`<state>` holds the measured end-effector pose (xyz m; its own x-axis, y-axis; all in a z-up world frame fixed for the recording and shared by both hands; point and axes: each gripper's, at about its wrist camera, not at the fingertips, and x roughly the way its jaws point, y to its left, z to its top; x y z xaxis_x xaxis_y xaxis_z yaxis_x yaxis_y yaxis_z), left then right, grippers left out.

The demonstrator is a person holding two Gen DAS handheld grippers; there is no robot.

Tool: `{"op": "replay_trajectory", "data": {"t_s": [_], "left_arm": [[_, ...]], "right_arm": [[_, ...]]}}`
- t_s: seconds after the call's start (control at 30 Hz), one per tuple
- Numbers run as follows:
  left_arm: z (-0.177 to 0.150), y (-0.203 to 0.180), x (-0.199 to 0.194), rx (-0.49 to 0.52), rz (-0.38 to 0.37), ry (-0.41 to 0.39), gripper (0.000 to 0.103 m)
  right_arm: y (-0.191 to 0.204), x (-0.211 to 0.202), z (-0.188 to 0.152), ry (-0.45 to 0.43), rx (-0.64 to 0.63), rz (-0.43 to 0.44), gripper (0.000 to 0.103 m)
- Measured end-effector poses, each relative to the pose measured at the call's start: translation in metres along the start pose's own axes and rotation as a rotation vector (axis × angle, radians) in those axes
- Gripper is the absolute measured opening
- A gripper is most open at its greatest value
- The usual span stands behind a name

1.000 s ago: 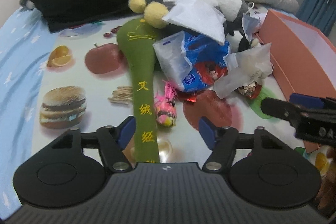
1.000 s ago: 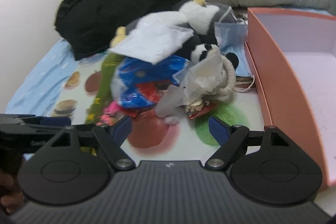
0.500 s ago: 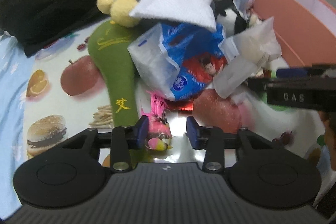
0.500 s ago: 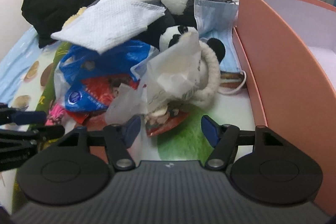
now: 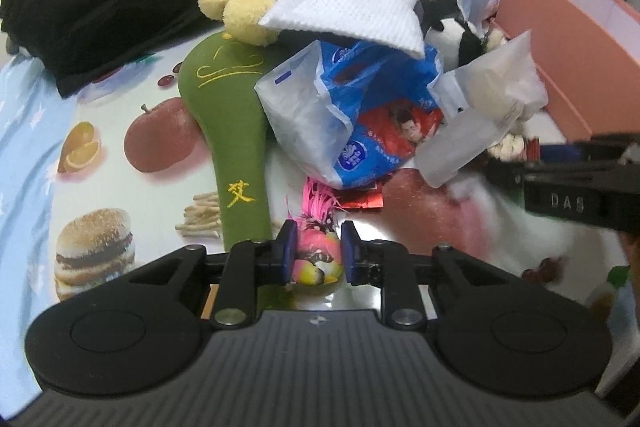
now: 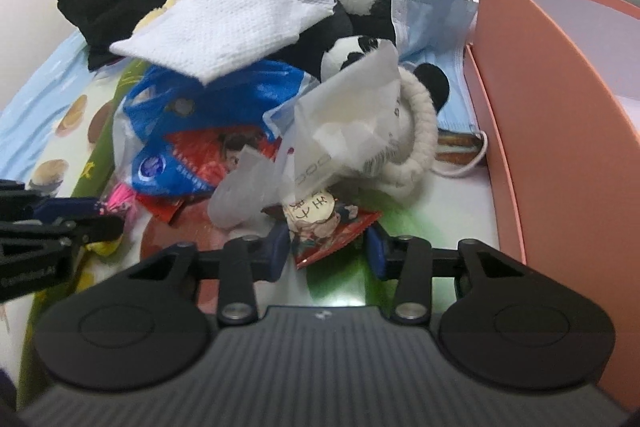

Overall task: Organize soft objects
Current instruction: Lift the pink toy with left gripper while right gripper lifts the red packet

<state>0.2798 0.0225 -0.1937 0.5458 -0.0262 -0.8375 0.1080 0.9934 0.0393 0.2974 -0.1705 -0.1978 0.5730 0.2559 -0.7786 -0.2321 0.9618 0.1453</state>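
Pink and yellow, the small toy (image 5: pixel 316 259) now sits between the narrowed jaws of the left claw (image 5: pixel 317 255), grasped off the printed cloth (image 5: pixel 120 187); earlier both claws were wide. The right claw (image 6: pixel 328 251) has been closing around the red snack wrapper (image 6: pixel 332 227), not yet pinching. Beyond the pile, the orange box (image 6: pixel 532 107) looks empty.

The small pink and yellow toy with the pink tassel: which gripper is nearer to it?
Left. The left gripper has the pink toy between its closing jaws. The right gripper sits off to the side, straddling a red snack wrapper.
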Motion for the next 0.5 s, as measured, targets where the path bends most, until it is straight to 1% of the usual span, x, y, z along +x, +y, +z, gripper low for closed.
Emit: {"op": "replay_trajectory", "data": {"t_s": [0.1,0.2,0.37,0.5], "left_arm": [[-0.003,-0.002,-0.009,-0.034,-0.018,-0.005,0.027],[-0.007,0.004,-0.017,-0.129,-0.069,-0.003,0.027],[-0.020,0.003,-0.034,-0.185,-0.067,-0.023,0.027],[-0.032,0.002,-0.051,-0.227,-0.072,-0.039,0.027]], "right_arm": [[0.001,-0.011,-0.008,0.017,0.007,-0.002,0.043],[0.003,-0.022,-0.015,0.026,0.010,-0.012,0.043],[0.005,-0.047,-0.027,0.024,0.017,-0.021,0.043],[0.007,-0.065,-0.034,0.026,0.024,-0.012,0.043]]}}
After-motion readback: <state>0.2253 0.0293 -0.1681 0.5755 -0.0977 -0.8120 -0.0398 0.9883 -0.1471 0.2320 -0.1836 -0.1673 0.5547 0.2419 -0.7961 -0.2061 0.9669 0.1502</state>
